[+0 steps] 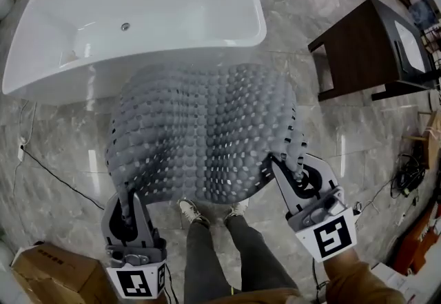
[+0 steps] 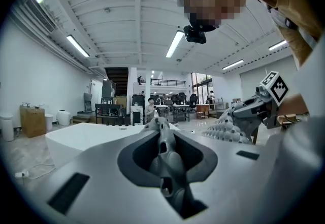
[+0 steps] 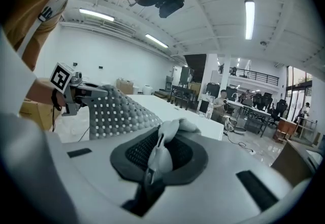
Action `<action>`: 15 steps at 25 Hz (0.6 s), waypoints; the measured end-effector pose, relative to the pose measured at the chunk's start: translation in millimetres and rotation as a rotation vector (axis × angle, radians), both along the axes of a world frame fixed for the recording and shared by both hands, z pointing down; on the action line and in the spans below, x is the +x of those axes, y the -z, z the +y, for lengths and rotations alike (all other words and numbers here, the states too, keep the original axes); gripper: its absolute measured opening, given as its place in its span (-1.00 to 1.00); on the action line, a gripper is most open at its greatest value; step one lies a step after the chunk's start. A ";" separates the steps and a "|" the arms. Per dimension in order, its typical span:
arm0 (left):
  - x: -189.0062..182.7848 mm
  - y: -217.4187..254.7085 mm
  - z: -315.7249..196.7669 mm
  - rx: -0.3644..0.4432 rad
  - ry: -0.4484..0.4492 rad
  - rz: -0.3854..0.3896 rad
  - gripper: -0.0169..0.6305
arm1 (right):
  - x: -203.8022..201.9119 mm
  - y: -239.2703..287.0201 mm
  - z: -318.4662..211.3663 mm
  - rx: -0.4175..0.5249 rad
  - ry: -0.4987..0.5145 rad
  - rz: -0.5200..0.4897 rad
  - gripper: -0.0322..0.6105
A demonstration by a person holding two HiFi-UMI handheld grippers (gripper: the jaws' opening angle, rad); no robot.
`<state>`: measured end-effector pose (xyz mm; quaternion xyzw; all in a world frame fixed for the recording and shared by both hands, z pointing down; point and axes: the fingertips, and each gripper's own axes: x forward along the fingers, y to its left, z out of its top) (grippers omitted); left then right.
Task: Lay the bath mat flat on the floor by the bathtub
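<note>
Left gripper (image 1: 126,203) at 7 o'clock and right gripper (image 1: 292,169) at 4 pinch near corners of the mat (image 1: 207,127), stretching it flat beside the tub (image 1: 172,9).

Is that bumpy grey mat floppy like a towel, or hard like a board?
Probably floppy: the bath mat sags and ripples between the left gripper and right gripper pinching its corners. Probably fairly light too, since two small corner pinches hold it up.
</note>
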<state>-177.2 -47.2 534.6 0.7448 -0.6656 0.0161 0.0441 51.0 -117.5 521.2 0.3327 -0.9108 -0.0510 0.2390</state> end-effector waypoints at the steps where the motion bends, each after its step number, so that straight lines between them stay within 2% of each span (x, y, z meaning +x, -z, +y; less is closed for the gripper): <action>1: 1.9 1.4 -2.2 -0.004 -0.010 -0.009 -0.78 | -0.2 0.2 -0.4 -0.001 -0.001 0.002 -0.79; 7: 7.3 15.6 0.8 -0.038 -0.013 -0.048 -0.78 | -3.2 4.8 0.9 -0.018 0.011 -0.024 -0.79; 15: 11.8 17.1 1.7 -0.033 0.003 -0.077 -0.78 | 1.8 -1.5 1.4 0.013 0.061 -0.009 -0.79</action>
